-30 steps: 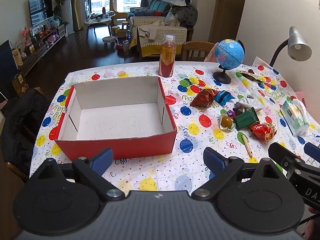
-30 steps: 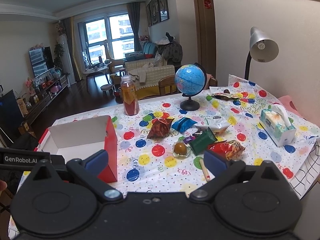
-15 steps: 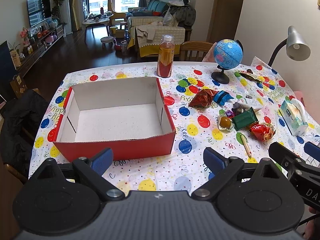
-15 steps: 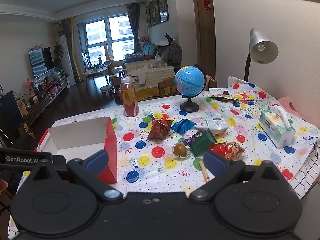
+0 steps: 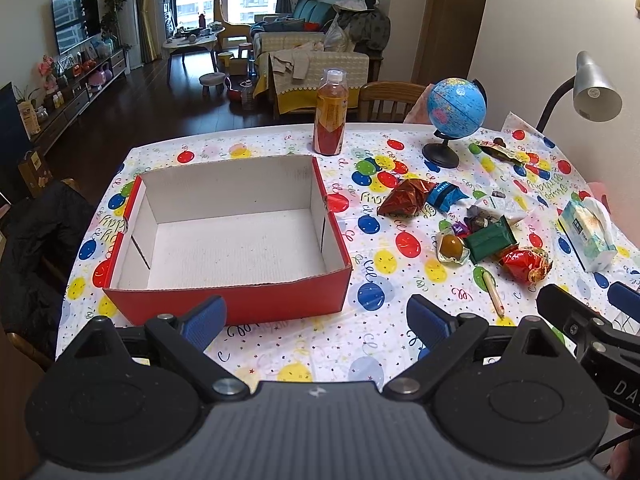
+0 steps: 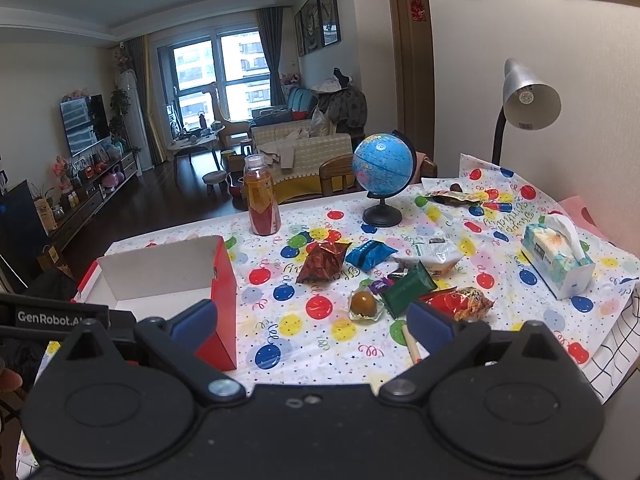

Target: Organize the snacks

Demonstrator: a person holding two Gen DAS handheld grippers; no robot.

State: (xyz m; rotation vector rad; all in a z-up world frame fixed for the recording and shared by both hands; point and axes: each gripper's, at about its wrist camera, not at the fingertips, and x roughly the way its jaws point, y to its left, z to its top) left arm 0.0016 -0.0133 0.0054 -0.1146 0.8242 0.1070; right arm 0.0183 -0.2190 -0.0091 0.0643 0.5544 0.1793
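An empty red cardboard box (image 5: pixel 240 304) with a white inside stands on the balloon-print tablecloth, also seen in the right wrist view (image 6: pixel 222 280). To its right lie several snacks: a brown foil bag (image 5: pixel 406 198) (image 6: pixel 322 266), a blue packet (image 5: pixel 444 196) (image 6: pixel 370 254), a green packet (image 5: pixel 490 240) (image 6: pixel 408 288), a red packet (image 5: pixel 524 264) (image 6: pixel 460 304) and a wrapped egg-like snack (image 5: pixel 452 246) (image 6: pixel 363 304). My left gripper (image 5: pixel 316 322) is open in front of the box. My right gripper (image 6: pixel 312 326) is open, short of the snack pile.
A drink bottle (image 5: pixel 331 118), a blue globe (image 5: pixel 456 108), a tissue pack (image 5: pixel 586 232) and a desk lamp (image 5: pixel 592 88) stand around the table's far and right sides. A pencil (image 5: pixel 493 294) lies near the snacks. A dark jacket on a chair (image 5: pixel 32 264) sits left.
Both views have drifted slightly; the box and snacks sit a little farther up in the left wrist view. Nothing was taken hold of, and both grippers stayed open.
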